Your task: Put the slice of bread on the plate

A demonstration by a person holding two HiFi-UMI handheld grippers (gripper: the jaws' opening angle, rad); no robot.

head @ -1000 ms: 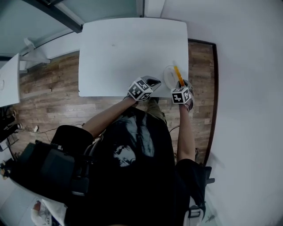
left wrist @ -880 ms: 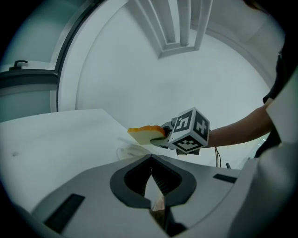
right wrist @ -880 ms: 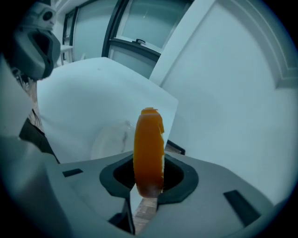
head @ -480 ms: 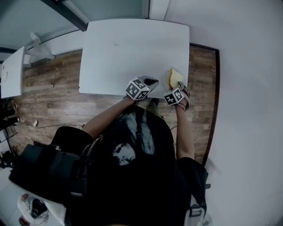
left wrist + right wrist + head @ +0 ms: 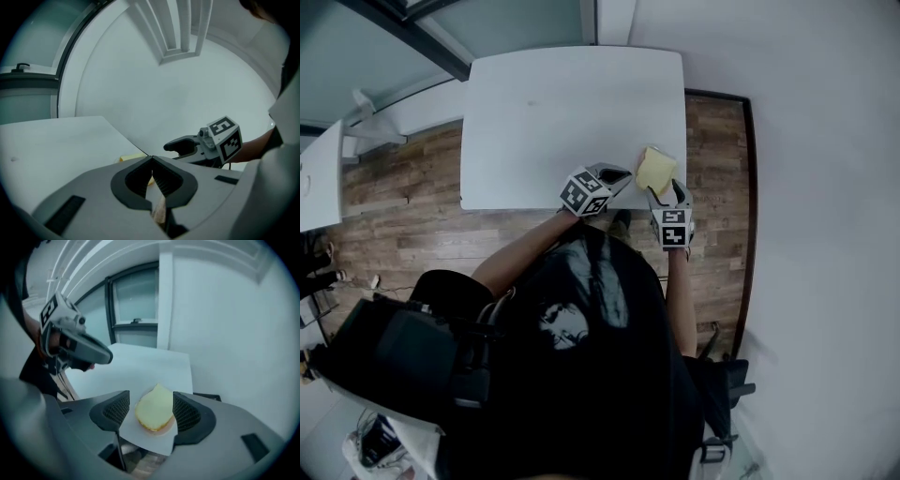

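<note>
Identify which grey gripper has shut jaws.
The left gripper: its jaws meet. The right gripper's are opening, clear of the pale yellow bread slice between them.

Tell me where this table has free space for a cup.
The table is bare along its far and left edges and across the middle. Only the near right corner is crowded: slice of bread on the plate, left gripper beside it, right gripper behind, jaws opening, empty.
</note>
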